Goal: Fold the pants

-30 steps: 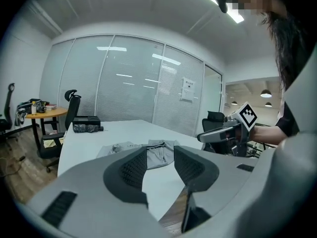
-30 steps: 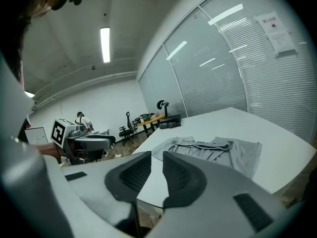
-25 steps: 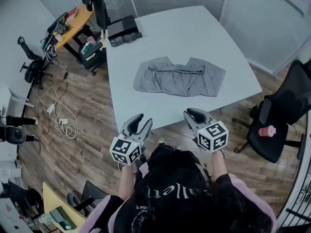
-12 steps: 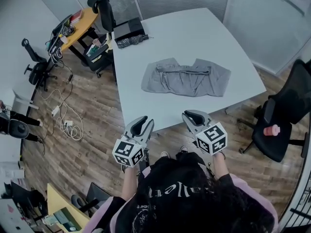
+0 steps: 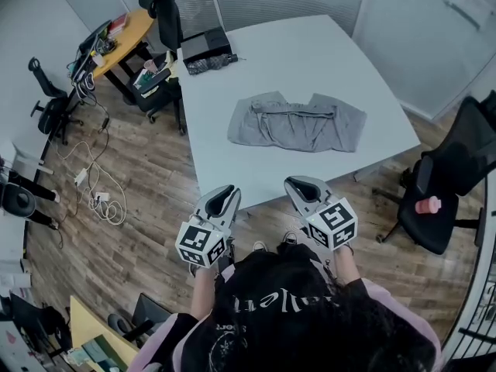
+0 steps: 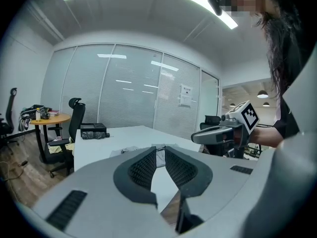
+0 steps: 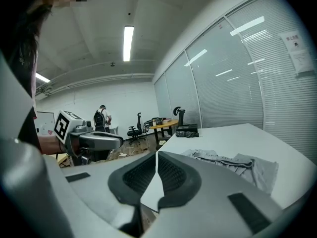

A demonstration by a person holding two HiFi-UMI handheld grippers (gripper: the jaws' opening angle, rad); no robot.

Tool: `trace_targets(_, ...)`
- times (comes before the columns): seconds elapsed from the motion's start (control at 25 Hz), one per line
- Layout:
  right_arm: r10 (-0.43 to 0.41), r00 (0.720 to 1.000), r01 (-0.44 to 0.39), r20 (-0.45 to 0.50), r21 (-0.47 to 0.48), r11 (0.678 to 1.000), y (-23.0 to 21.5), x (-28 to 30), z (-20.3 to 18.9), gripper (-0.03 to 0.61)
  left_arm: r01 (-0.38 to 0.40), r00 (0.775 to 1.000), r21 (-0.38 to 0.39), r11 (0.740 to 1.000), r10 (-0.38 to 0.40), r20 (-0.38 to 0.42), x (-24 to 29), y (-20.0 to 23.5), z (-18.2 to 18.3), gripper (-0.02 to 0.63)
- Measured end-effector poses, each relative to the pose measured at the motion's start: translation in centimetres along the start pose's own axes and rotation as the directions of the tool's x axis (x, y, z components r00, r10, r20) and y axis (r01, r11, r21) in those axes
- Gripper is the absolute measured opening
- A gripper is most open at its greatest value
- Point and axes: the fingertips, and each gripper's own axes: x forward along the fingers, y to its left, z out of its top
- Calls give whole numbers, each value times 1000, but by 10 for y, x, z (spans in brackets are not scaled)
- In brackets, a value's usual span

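Plainly, the grey pants point(image 5: 297, 122) lay spread out on the white table point(image 5: 310, 53), about mid-table and somewhat nearer its near edge than its far one, the cloth rumpled in shallow wrinkles. Neither tool touched them.

The left gripper point(image 5: 221, 200) was held just off the table's near edge, over the wooden floor point(image 5: 147, 231), and pointed toward the table. Its jaws were closing, with only a narrow gap between the tips and nothing between them. The right gripper point(image 5: 298, 188) was held beside it, likewise just off the near edge and aimed at the table, with its jaws clenched together on nothing. Both were well apart from the pants.

At the table's far left corner sat a black box point(image 5: 204, 43), and a dark bundle of cloth point(image 5: 208, 64) lay just beside it on the tabletop. Off the table's right side stood a black office chair point(image 5: 453, 177) with a small pink object point(image 5: 426, 205) on its seat. Beyond the far left corner stood a round orange desk point(image 5: 124, 33), and loose cables point(image 5: 105, 200) trailed on the floor off the table's left side.
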Motion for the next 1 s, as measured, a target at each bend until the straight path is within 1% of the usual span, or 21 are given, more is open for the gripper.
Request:
trace_targets(0.2,-5,1000,6,16,-16,1000,8,5,4,29,21,1000,4,1000,-21,7,-4,3,1,60)
trace_targets(0.4,-14,1000,15,18,-20,1000,13,9,5,29,35,999,7,999,-35,8,-8,8,2,58)
trace_targets(0.56,-17,1000,18,21,-23,1000,16,11,6,29,54,998,4,999,-54,24,-12,8,4,58)
trace_targets(1.0,-21,1000,22,6,-31,999,20,18,4,29,56,998,28,998,-57,17,-15,13,4,58)
